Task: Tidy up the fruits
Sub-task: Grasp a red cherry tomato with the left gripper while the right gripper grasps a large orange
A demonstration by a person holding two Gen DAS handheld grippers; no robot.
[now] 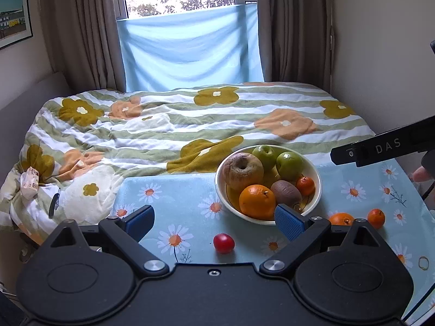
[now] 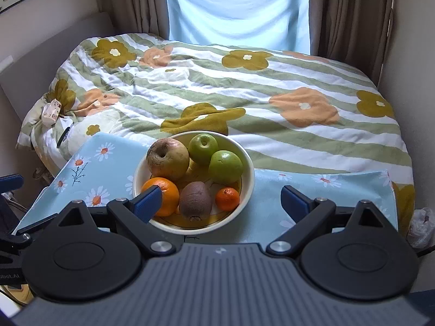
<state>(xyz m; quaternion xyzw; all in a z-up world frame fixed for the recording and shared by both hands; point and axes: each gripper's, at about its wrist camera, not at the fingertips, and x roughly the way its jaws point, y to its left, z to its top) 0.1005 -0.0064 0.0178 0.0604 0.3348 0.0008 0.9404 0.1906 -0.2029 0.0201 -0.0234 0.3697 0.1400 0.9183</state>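
- The left gripper (image 1: 214,221) had its blue-padded fingers (image 1: 289,224) spread wide, holding nothing; a small red fruit (image 1: 223,243) lay on the cloth between them, touching neither.
- The right gripper (image 2: 221,199) likewise stood with its fingers (image 2: 148,202) wide apart and empty; its left pad overlapped the large orange (image 2: 165,194) in that view, though whether it touched the fruit could not be told.
- The white bowl (image 1: 316,190) sat at about 1 o'clock from the left gripper and at 12 o'clock, close in, from the right one.
- In the bowl lay the large orange, a kiwi (image 2: 195,199), a small mandarin (image 2: 227,198), two green apples (image 2: 226,167) and a wrinkled brownish apple (image 2: 168,159).
- Outside the bowl, at 2 o'clock from the left gripper, a second orange (image 1: 341,218) sat partly hidden behind the right finger's linkage, with another mandarin (image 1: 376,218) just beside it.
- The table (image 1: 185,190) wore a light blue cloth printed with daisies.
- Beyond it at 12 o'clock spread a bed (image 2: 272,81) under a striped, flowered duvet.
- Behind the bed hung a pale blue sheet (image 1: 190,51) over the window, flanked by brown curtains (image 1: 81,27).
- A framed picture (image 1: 13,13) hung on the wall at 10 o'clock.
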